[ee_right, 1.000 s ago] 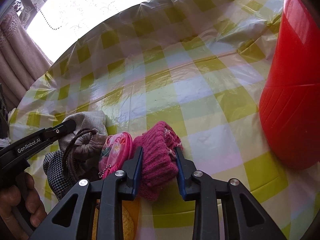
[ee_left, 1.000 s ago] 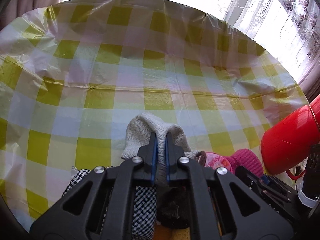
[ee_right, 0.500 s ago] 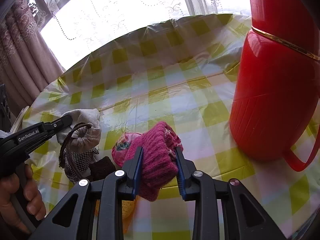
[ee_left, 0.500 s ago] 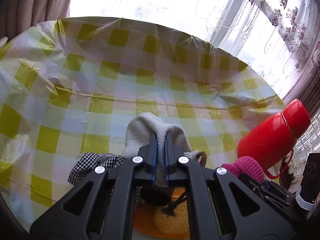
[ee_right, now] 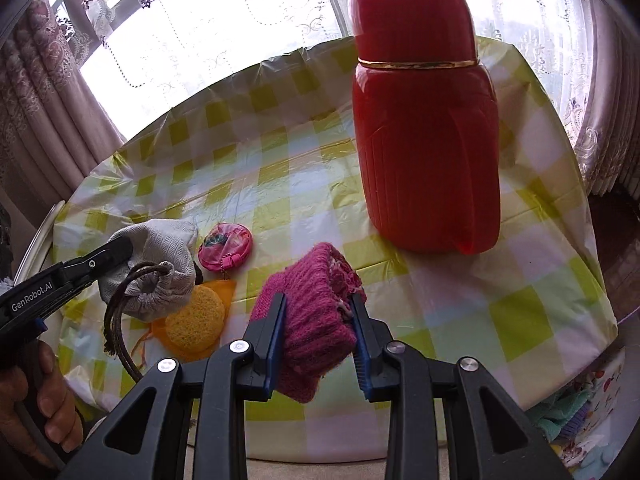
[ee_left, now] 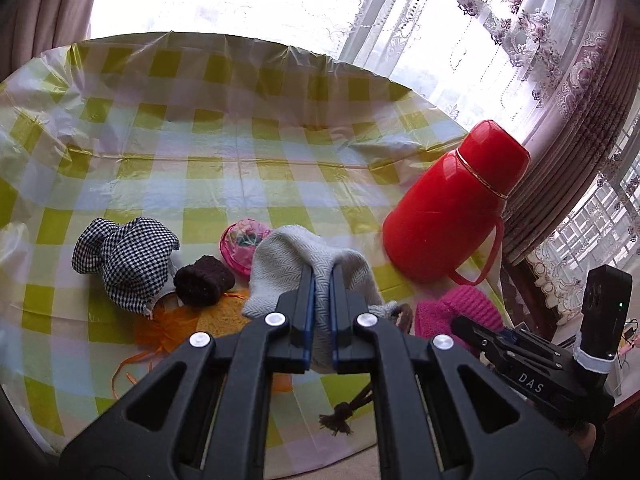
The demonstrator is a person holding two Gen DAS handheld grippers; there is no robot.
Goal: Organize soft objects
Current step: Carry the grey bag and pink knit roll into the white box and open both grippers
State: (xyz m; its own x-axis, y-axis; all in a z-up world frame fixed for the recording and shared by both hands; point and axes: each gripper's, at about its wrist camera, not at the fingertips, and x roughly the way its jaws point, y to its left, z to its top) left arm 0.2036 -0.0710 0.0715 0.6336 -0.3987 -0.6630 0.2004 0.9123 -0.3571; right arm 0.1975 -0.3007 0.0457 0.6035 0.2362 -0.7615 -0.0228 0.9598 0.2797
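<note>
My left gripper [ee_left: 322, 276] is shut on a grey herringbone drawstring pouch [ee_left: 288, 258], lifted off the table with its brown cord [ee_left: 340, 416] dangling. From the right wrist view the same pouch [ee_right: 160, 268] hangs at the left gripper's tip [ee_right: 116, 250]. My right gripper [ee_right: 318, 304] is shut on a pink knitted item [ee_right: 316, 320], raised above the table; it shows at lower right [ee_left: 460, 308] in the left wrist view. On the checked tablecloth [ee_left: 240, 184] lie a black-and-white checked pouch [ee_left: 128, 256], a dark brown knit roll [ee_left: 204, 280], a pink round coin purse [ee_left: 244, 242] and a yellow sponge on orange mesh [ee_right: 196, 320].
A tall red thermos [ee_right: 424, 128] stands on the right part of the table, close to the right gripper. Curtains and a bright window [ee_left: 240, 0] lie behind the table. A hand [ee_right: 36, 412] holds the left gripper's handle. Colourful fabric [ee_right: 576, 416] lies below the table's right edge.
Both grippers have risen and pulled back toward the near table edge with their loads. The grey pouch left the pile, uncovering the checked pouch, brown roll and yellow sponge.
</note>
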